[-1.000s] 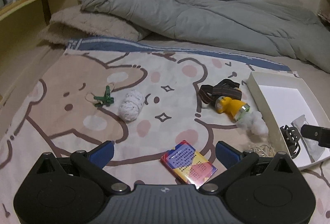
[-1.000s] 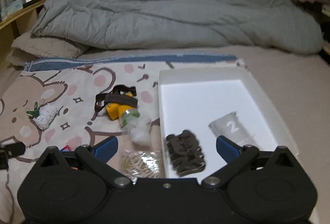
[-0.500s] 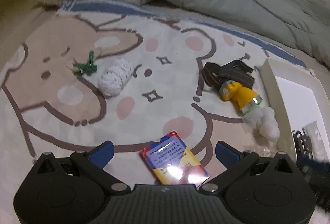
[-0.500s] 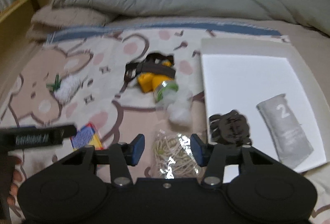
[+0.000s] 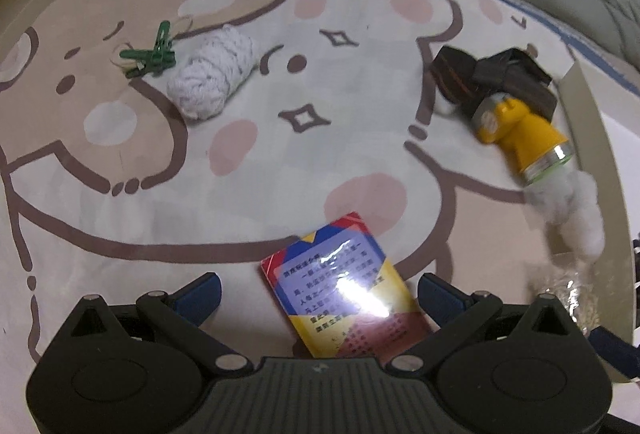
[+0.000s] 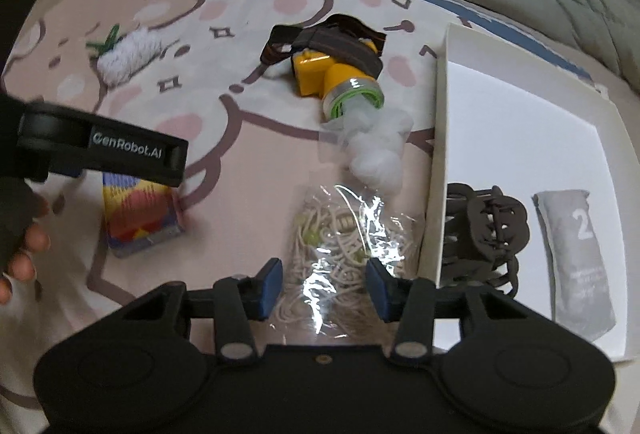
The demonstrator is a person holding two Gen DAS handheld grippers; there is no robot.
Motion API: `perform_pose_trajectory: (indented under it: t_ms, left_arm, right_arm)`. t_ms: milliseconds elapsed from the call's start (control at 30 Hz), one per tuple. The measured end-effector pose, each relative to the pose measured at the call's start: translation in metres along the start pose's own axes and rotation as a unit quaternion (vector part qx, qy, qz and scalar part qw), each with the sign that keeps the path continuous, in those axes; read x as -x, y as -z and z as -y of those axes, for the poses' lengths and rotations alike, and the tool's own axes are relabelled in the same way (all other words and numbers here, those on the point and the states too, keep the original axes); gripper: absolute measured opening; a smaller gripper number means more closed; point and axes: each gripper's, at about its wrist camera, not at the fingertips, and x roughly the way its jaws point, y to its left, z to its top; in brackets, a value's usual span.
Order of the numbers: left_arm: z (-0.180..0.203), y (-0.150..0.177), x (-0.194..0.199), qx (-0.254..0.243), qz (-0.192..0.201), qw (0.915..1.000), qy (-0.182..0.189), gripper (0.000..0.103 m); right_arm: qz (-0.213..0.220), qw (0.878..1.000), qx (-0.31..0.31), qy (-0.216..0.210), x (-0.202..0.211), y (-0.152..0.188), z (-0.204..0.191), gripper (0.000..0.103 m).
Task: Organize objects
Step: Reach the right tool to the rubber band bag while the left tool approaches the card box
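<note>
Right gripper (image 6: 323,288) closing around rubber-band bag (image 6: 344,246), beside white tray (image 6: 438,170), right side of bed; pinch bunched plastic firmly. Left gripper (image 5: 319,294) open, straddling card box (image 5: 344,290).

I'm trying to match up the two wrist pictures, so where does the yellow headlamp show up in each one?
Left wrist view: the yellow headlamp lies at the right, with its dark strap above it, just left of the white tray.
Right wrist view: it lies at upper centre, left of the tray's edge.
Shared landmark: the cotton wad touching the lamp's lens end.
</note>
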Motion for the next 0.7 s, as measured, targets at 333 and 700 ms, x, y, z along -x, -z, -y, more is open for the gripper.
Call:
perform_pose_trajectory:
  t_ms: [333, 700]
  left_arm:
    - [-0.004, 0.013, 0.005, -0.044, 0.011, 0.9989, 0.013, 0.103]
    - [-0.027, 0.037, 0.017, -0.122, 0.012, 0.9924, 0.014, 0.103]
  right_arm:
    - [0.015, 1.0, 0.012, 0.007, 0.008, 0.003, -0.002, 0.024]
    - [0.008, 0.999, 0.024, -0.043, 0.023, 0.01, -0.028, 0.023]
